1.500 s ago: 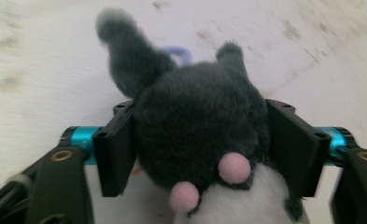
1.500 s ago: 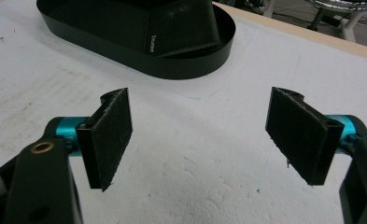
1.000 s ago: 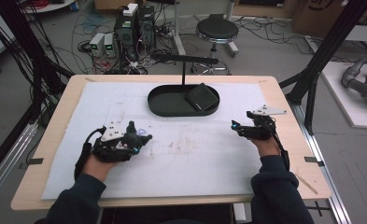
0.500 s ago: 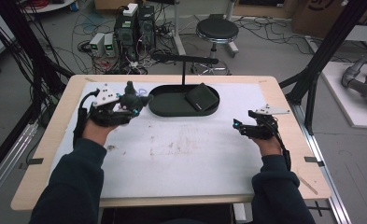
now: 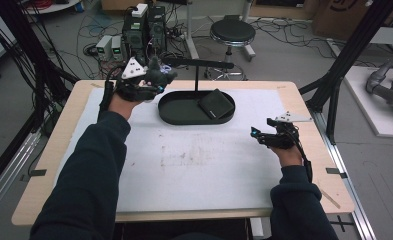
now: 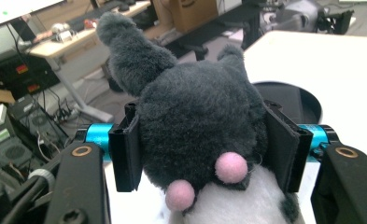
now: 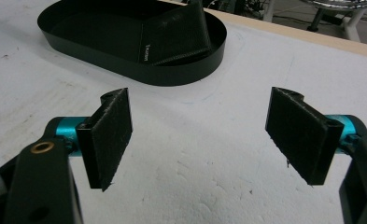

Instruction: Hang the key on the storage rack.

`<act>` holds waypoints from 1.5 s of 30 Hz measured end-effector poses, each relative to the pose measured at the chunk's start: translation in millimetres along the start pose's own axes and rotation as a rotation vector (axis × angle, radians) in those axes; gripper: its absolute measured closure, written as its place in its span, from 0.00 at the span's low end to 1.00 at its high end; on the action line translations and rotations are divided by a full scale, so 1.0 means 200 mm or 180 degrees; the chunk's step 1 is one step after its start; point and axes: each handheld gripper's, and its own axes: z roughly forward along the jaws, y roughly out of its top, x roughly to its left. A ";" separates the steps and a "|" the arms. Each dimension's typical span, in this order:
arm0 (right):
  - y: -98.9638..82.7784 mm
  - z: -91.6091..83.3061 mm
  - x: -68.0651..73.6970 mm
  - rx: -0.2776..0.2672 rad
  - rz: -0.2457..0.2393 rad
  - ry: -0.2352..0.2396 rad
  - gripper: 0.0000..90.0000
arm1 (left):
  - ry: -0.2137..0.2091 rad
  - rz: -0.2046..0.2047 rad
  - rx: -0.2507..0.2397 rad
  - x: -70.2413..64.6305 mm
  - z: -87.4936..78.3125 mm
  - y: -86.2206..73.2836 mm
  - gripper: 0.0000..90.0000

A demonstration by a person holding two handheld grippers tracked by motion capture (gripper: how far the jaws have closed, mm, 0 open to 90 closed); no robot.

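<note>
In the left gripper view the two black jaws are pressing on either side of a grey plush toy (image 6: 195,116), gripping it around its head, so that the fur is bulging out above and below the pads. Two small pink dots are showing on the toy's lower front, a white patch is sitting at the bottom edge of the frame, and one ear is pointing toward the upper left. Behind the toy, at the right of that frame, the rim of a black tray (image 6: 307,95) is peeking out.

In the high view the left gripper (image 5: 156,80) is hovering at the upper left of the frame, raised off the surface (image 5: 194,165), with the toy just beside the tray's (image 5: 176,112) left end. The oval tray is lying in the upper middle of the frame, and a flat black wallet (image 5: 215,103) is leaning inside its right end.

The right gripper (image 5: 259,136) is sitting at the right of the high view, well apart from the tray. In the right gripper view its jaws are standing wide open with nothing between them, the white surface (image 7: 195,154) showing in the gap, and the tray (image 7: 172,70) with the wallet (image 7: 176,37) is lying across the top of the frame.
</note>
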 end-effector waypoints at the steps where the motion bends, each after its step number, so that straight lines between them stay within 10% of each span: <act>1: 0.00 0.00 0.00 -0.0001 0.0009 0.0003 0.26 | 0.0000 0.0000 0.0000 0.00 0.00 0.00 0.43; 13: -0.02 0.00 -0.02 0.0013 0.0057 0.0034 0.26 | 0.0106 -0.0112 0.0263 0.04 0.14 -0.06 0.43; 31: -0.02 0.01 -0.02 0.0038 0.0039 0.0048 0.26 | 0.0207 -0.0227 -0.0010 0.10 0.10 -0.04 0.43; 45: -0.03 0.01 -0.03 0.0046 0.0055 0.0066 0.26 | 0.0449 -0.0293 0.0177 0.14 0.20 -0.04 0.43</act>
